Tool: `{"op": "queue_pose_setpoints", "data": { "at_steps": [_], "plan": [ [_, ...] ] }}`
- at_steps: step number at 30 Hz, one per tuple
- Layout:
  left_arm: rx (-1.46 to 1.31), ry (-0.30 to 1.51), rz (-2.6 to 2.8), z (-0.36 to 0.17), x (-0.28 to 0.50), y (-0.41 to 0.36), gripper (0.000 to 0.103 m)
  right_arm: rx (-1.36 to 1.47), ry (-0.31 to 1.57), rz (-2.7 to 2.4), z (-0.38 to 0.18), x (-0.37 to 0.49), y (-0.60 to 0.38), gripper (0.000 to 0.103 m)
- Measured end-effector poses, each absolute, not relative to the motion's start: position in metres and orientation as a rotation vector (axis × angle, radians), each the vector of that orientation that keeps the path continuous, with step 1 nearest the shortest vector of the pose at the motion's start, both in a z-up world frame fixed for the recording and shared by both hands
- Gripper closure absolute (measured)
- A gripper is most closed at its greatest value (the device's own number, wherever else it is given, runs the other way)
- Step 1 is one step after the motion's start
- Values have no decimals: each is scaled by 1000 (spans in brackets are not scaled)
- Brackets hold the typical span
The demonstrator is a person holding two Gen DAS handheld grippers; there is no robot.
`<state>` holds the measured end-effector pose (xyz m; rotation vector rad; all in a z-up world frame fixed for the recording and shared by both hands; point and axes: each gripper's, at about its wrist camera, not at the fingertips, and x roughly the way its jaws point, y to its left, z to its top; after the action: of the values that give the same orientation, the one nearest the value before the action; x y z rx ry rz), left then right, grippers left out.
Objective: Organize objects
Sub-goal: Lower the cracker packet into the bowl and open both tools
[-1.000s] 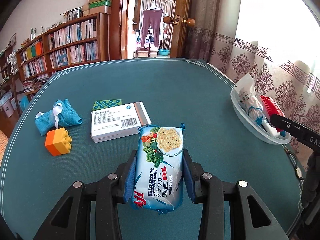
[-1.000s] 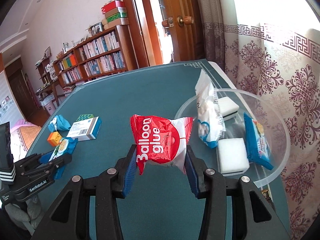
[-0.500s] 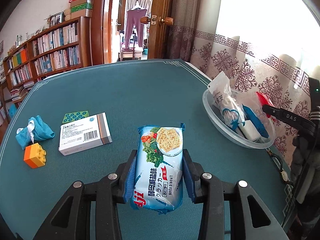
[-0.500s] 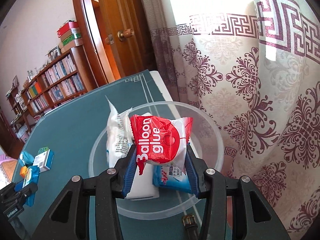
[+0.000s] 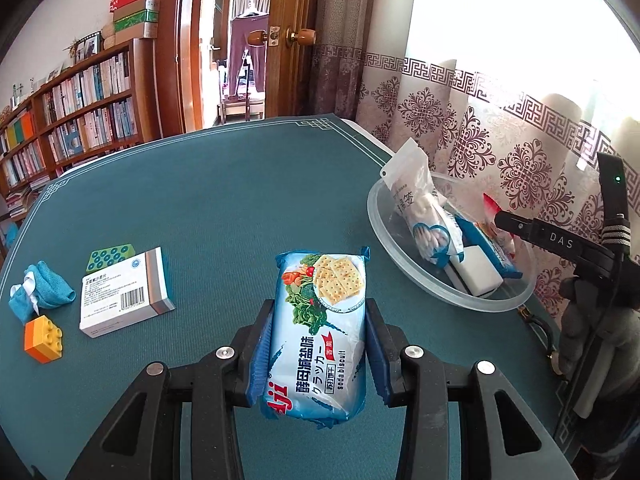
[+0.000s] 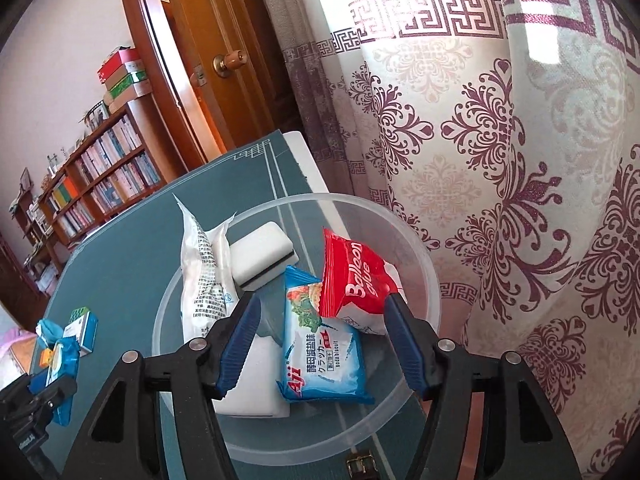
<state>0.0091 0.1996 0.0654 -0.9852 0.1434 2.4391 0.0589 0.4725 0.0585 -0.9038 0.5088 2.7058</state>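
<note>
1. On the green table (image 5: 224, 208), near its right edge by the curtain (image 6: 500, 168), sits a clear plastic bowl (image 6: 404, 224).
2. The right gripper (image 6: 320, 320) hangs over the bowl. Its jaws have just been opening and now stand wide apart.
3. The red Balloon glue packet (image 6: 352, 280) lies in the bowl between the blue pads (image 6: 240, 340). The left pad is well away from it. The right pad is just beside its edge, and I cannot tell if it touches. The packet rests on the things under it, so the gripper is not holding it.
4. Under the red packet is a blue cracker packet in the bowl (image 6: 320, 352).
5. A white bag of cotton swabs (image 6: 204, 276) stands at the left side of the bowl.
6. A white sponge (image 6: 264, 252) lies at the back of the bowl. Another white block (image 6: 256, 392) lies at the front, under the blue packet.
7. The left gripper (image 5: 318, 344) is closed tight on a second packet of soda crackers (image 5: 320, 328). It holds the packet above the table, to the left of the bowl.
8. On the left part of the table lies a white medicine box (image 5: 124, 292). A green dotted card (image 5: 110, 256) peeks out from behind it.
9. Close by are a blue cloth pouch (image 5: 44, 292) and an orange toy brick (image 5: 42, 338).
10. A bookshelf (image 5: 72, 120) and a brown door (image 5: 288, 40) are behind the table.
</note>
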Motion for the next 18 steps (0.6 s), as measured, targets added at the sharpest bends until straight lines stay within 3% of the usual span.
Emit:
{"op": "queue_pose_setpoints", "data": {
  "at_steps": [18],
  "plan": [
    [-1047,93,2289,69,-32,277,59,-846,496,2713,66,64,473,38]
  ]
}}
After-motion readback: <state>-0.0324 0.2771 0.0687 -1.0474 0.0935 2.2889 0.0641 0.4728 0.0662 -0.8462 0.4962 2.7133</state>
